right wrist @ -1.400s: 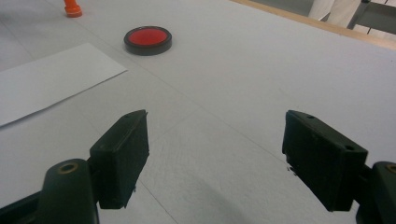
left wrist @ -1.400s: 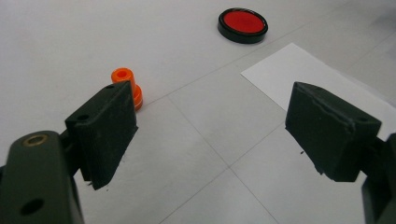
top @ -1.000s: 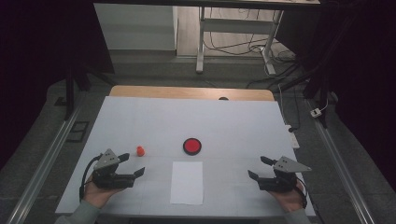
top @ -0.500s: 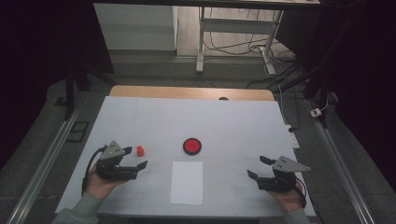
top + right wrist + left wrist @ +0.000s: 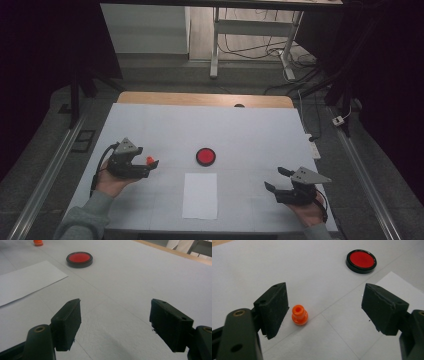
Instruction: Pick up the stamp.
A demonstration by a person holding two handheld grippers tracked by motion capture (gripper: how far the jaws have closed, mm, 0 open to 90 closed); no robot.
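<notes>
Since the earlier frames, my left gripper has travelled up the frame from the lower left to the small orange peg, and its jaws have just been closing a little, with the peg between them but not yet pinched; the right gripper has kept its place at lower right

High view: peg at left of centre on the white table, at the tips of the left gripper. A red disc lies at centre, with a sheet of paper just below it. Right gripper spread, holding nothing.

Left gripper view: jaws spread wide. The peg stands upright on the table just beside the left-hand jaw, apparently not touched by it; the disc sits at upper right.

Right gripper view: jaws spread over bare table; disc and paper at upper left, peg at the top left edge.

Progress, as I judge it: approach done; the grasp, the lift and any placing remain
</notes>
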